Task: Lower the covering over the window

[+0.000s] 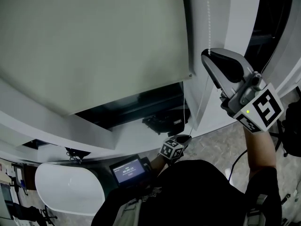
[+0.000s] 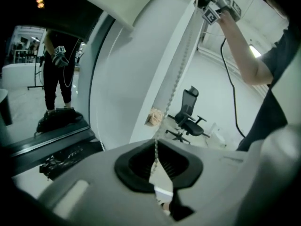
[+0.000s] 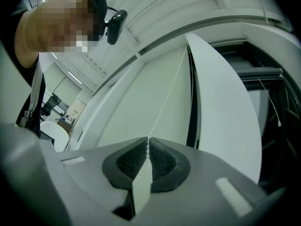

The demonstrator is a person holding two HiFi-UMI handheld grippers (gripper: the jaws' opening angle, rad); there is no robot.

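Note:
A pale grey roller blind (image 1: 94,41) hangs over most of the window, its bottom bar (image 1: 141,91) above a dark uncovered strip (image 1: 136,108). Its white bead chain (image 1: 207,18) drops along the right side of the blind. My right gripper (image 1: 209,54) is high up and shut on the chain; in the right gripper view the beads (image 3: 162,112) run straight into its closed pads (image 3: 162,159). Lower down, my left gripper (image 1: 184,138) is shut on the same chain (image 2: 176,86), which enters its closed jaws in the left gripper view.
A white pillar (image 1: 221,102) stands right of the window. A white rounded table (image 1: 66,187) and a device with a lit screen (image 1: 128,169) sit at lower left. An office chair (image 2: 188,112) stands on the floor behind.

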